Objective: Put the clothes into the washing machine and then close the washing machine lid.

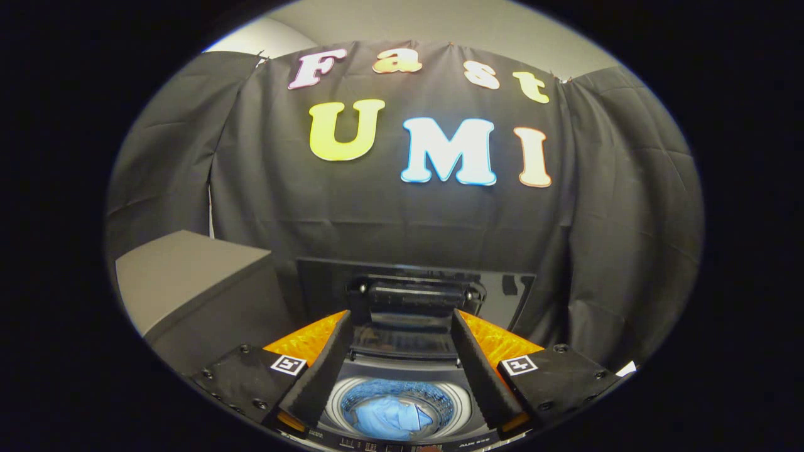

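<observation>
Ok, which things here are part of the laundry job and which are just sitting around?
Part of the job:
- blue clothes in the drum
- washing machine, between the fingers
- its raised lid, not yet closed
- gripper, open, holding nothing

Just there:
- grey box beside the machine

1. Washing machine (402, 367): front panel cut off at bottom, body sides hidden behind gripper (402, 326) fingers (323, 370)
2. Blue clothes (386, 417) in drum: partly seen, rest hidden by drum rim
3. Panel markings too small to tell
4. Raised lid (414, 301): edges covered by spread fingers, nothing btwn them
</observation>
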